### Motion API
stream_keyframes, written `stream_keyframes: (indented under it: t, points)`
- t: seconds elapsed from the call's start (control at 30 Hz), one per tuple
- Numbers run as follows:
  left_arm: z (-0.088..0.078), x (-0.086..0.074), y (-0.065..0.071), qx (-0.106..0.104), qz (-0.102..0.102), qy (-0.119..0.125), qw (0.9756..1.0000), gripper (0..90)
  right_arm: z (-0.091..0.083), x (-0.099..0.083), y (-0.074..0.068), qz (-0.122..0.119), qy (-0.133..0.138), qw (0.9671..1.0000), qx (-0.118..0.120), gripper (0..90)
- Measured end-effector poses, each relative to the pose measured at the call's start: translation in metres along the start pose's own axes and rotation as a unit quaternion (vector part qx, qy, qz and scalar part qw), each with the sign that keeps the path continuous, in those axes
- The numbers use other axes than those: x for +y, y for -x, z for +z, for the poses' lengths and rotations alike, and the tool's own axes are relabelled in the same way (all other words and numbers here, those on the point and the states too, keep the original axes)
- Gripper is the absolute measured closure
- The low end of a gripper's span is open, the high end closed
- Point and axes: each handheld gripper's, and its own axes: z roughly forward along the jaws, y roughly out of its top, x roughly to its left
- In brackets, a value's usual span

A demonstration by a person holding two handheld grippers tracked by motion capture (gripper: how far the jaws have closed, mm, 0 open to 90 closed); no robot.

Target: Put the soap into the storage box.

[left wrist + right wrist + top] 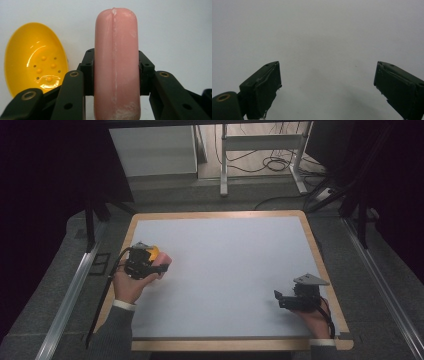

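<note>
A pink bar of soap (116, 65) stands on edge between the two black jaws of my left gripper (116, 72), whose pads press on both its flat sides. From above, that left gripper (150, 261) is near the table's left edge with the pink soap (164, 263) poking out toward the middle. A yellow oval soap dish (35, 62) with small bumps and holes lies just beside the soap; the soap dish (154, 251) peeks out behind the gripper. My right gripper (327, 82) is open over bare white surface, and in the high view this right gripper (281, 298) rests at the right.
The white table top (225, 270) has a wooden rim (320, 265). Metal rails run along both sides on the grey floor. A desk frame and cables stand beyond the far edge.
</note>
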Motion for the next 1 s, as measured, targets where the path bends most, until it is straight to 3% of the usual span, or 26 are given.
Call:
stream_keyframes:
  t: [0.53, 1.0]
  points:
    - [-0.003, 0.005, -0.021, 0.014, -0.025, 0.008, 0.9996, 60.1, -0.002, 0.001, 0.0, 0.001, 0.004, 1.0, 0.0, 7.0]
    - [-0.003, 0.01, -0.037, 0.03, -0.034, 0.003, 0.999, 60.1, -0.001, 0.0, 0.001, 0.001, 0.002, 1.0, -0.002, 7.0]
